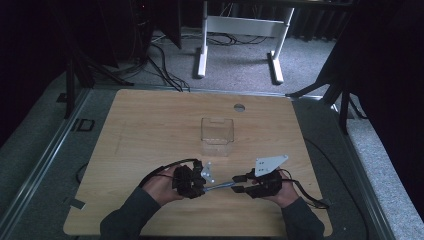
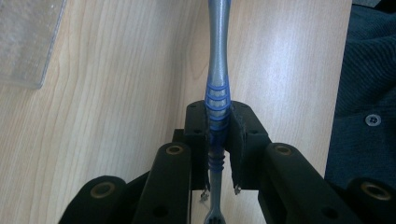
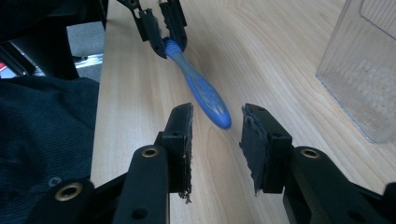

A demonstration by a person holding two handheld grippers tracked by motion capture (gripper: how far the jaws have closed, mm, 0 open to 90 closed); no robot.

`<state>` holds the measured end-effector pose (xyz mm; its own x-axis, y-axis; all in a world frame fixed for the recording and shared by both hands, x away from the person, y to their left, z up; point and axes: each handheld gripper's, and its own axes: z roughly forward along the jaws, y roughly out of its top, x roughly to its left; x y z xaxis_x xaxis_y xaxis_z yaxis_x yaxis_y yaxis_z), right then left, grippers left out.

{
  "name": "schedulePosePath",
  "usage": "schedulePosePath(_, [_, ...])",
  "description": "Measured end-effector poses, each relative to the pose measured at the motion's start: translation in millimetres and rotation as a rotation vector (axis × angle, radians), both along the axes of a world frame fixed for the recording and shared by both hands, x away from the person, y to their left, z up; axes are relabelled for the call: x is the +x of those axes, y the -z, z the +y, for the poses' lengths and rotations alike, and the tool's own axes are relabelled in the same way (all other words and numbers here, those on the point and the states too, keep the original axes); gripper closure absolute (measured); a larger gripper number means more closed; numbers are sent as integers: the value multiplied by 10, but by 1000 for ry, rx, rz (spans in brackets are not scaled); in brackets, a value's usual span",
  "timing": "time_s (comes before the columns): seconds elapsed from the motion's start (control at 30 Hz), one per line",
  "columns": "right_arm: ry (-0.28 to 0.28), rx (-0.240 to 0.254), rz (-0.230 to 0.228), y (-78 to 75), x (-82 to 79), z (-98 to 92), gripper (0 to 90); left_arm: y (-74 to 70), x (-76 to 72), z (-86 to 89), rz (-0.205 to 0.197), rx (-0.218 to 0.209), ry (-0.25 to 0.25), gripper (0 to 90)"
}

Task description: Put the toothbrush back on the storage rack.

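Toothbrush (image 2: 218, 70), blue and grey, ribbed grip clenched in left gripper (image 2: 218, 135); right gripper (image 3: 215, 140) fingers spread.

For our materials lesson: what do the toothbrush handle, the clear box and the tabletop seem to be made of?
Toothbrush handle: probably smooth plastic, glossy blue-grey with raised blue grip ribs. Clear box: likely hard transparent plastic, see-through with frosted patches. Tabletop: wood or wood-look laminate, pale visible grain.
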<state>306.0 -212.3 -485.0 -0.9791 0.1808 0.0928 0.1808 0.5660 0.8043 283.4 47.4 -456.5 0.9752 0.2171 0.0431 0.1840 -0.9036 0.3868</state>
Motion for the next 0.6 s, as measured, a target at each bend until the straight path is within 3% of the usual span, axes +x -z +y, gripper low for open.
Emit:
schedulePosePath(0.33, [-62, 13, 14, 21, -20, 30, 657, -15, -45, -100, -19, -1, 57, 790])
schedulePosePath(0.6, [-92, 1, 20, 39, -31, 55, 678, -23, -59, -123, -32, -8, 73, 789])
